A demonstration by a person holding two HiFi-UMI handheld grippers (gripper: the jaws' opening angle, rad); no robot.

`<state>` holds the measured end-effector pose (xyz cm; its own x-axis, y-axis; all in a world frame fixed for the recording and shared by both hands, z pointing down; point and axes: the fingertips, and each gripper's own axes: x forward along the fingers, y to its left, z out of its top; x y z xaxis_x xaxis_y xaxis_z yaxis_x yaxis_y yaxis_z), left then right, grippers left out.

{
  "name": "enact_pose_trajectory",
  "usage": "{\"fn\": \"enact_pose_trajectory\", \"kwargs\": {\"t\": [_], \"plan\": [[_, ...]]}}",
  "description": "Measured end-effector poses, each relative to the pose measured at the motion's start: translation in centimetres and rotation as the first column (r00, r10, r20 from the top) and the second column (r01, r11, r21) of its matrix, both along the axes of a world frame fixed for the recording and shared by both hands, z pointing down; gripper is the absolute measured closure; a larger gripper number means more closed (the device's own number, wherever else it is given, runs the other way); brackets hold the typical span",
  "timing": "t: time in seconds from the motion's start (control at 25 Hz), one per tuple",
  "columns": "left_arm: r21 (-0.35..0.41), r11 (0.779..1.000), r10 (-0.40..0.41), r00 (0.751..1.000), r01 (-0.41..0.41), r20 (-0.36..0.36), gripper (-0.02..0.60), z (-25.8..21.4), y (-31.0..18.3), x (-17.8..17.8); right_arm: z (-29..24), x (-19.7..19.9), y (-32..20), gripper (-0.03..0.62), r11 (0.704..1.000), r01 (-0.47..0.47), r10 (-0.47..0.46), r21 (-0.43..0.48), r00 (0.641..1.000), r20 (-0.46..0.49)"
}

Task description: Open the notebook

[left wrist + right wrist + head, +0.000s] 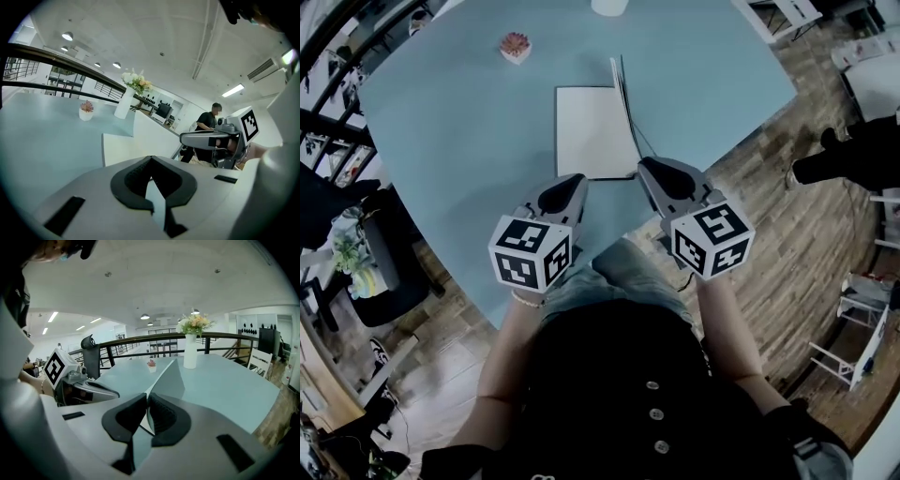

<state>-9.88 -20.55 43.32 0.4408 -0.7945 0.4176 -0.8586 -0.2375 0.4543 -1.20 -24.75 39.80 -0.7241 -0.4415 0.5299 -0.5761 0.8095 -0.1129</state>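
The notebook lies near the middle of the blue table, just beyond both grippers. A white page faces up, and the cover stands almost upright along the notebook's right edge. The right gripper is clenched on the near end of that cover; in its own view the thin sheet runs straight out from between the pads. The left gripper is closed with nothing between its jaws, its tip at the notebook's near left corner. Whether it presses on the page I cannot tell. The notebook looks light and slim. Its cover seems a thin, bendable card rather than a stiff board, so it would likely bow or twist if swung by one corner alone. A hold a little in from the edge looks safer than one at the very rim, where a smooth sheet could slide out. The table top is smooth too, so the whole block may skate or lift with the cover — a steadying press on the near left corner would probably keep it put. The cover is not yet laid flat.
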Motion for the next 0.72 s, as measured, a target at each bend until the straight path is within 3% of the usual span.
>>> {"fn": "enact_pose_trajectory", "kwargs": {"t": [0.28,0.72], "plan": [[0.009,0.999,0.034,0.999,-0.034,0.022,0.565,-0.7,-1.9,2.7,0.2,4.3,-1.3,0.565,0.998,-0.067,0.067,-0.014,0.998,0.011],[-0.002,0.999,0.051,0.997,-0.051,0.055,0.565,-1.0,-4.6,6.1,1.7,8.6,-3.2,0.562,0.993,-0.093,0.096,-0.075,0.995,0.028]]}}
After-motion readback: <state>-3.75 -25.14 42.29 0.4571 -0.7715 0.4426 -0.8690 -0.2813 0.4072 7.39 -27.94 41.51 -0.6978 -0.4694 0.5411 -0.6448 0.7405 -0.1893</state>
